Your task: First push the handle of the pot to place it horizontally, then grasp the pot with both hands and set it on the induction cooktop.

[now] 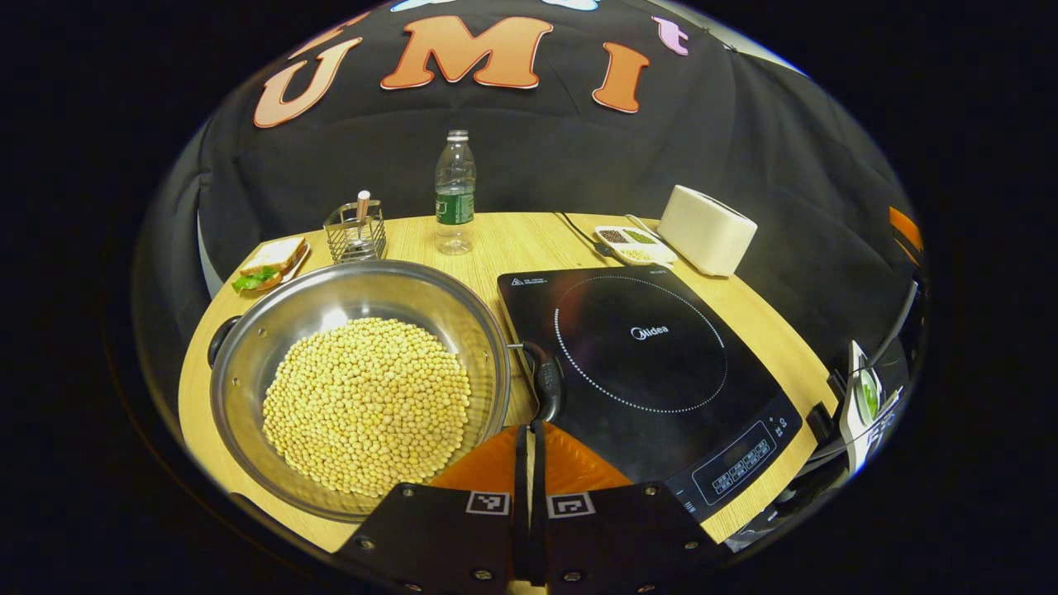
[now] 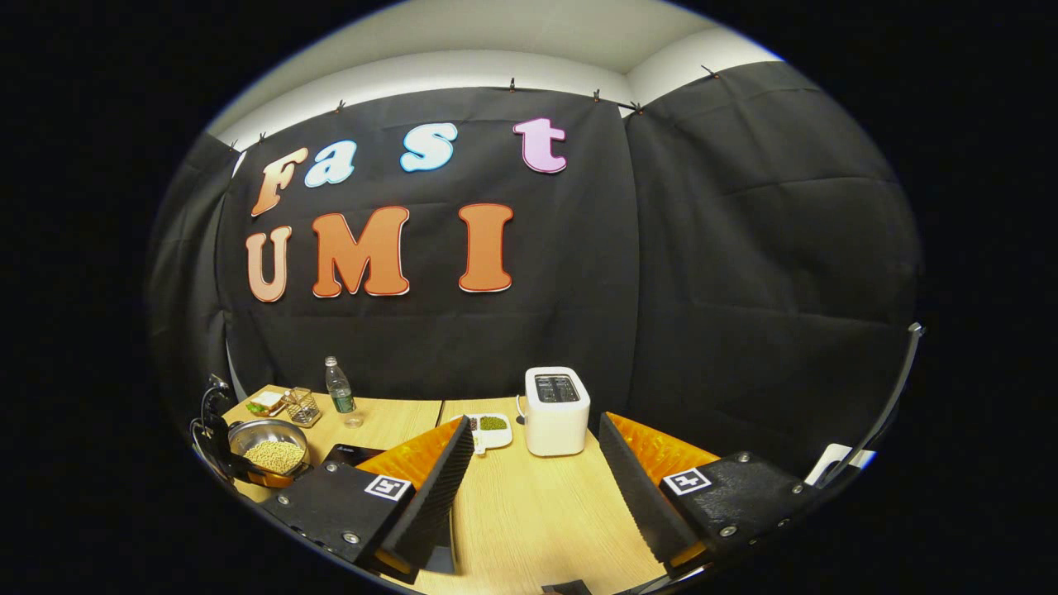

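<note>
A steel pot filled with yellow beans sits on the wooden table, left of the black induction cooktop. Its black side handle hangs over the gap between pot and cooktop, and a second handle shows on the far left rim. My left gripper is shut with nothing between its fingers, its tips just below the black side handle. In the right gripper view, my right gripper is open above bare table, far from the pot, which lies at the lower left.
At the back of the table stand a water bottle, a wire holder, a plate with a sandwich, a small divided dish and a white toaster. A cable runs behind the cooktop. The toaster faces my right gripper.
</note>
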A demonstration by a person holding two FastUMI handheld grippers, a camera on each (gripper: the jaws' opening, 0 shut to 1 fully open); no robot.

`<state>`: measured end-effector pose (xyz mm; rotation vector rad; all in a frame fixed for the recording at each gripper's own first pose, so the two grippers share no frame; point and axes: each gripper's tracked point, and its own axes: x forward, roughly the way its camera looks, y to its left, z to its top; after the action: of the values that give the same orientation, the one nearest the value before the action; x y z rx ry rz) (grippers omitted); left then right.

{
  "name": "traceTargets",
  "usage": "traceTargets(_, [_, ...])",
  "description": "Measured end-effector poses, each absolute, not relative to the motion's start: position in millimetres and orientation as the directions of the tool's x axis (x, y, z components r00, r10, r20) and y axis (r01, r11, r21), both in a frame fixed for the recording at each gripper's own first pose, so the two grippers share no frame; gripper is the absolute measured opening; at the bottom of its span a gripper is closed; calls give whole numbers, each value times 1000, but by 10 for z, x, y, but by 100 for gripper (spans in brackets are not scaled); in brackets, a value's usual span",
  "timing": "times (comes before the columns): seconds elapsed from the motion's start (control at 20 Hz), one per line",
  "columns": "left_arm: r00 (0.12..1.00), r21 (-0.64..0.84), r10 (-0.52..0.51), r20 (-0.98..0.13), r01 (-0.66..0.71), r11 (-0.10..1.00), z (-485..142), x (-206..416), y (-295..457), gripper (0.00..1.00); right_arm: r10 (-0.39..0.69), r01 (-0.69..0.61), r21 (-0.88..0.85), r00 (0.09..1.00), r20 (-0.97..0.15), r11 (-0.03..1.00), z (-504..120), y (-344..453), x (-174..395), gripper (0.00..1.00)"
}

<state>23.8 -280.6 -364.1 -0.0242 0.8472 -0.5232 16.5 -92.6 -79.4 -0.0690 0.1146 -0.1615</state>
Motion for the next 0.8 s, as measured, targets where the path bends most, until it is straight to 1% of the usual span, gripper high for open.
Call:
traceTargets(0.5, [549,-261,-490,-677,443,857,-3660,398,-2913,1,-152,139,-109,981,-121,984,-816,-633,226,95])
traceTargets(0.8, [544,-312,-537,-645,454,835,-3652,488,-2947,2,-120,106,-117,985,-127,988,-821,-224,317,95])
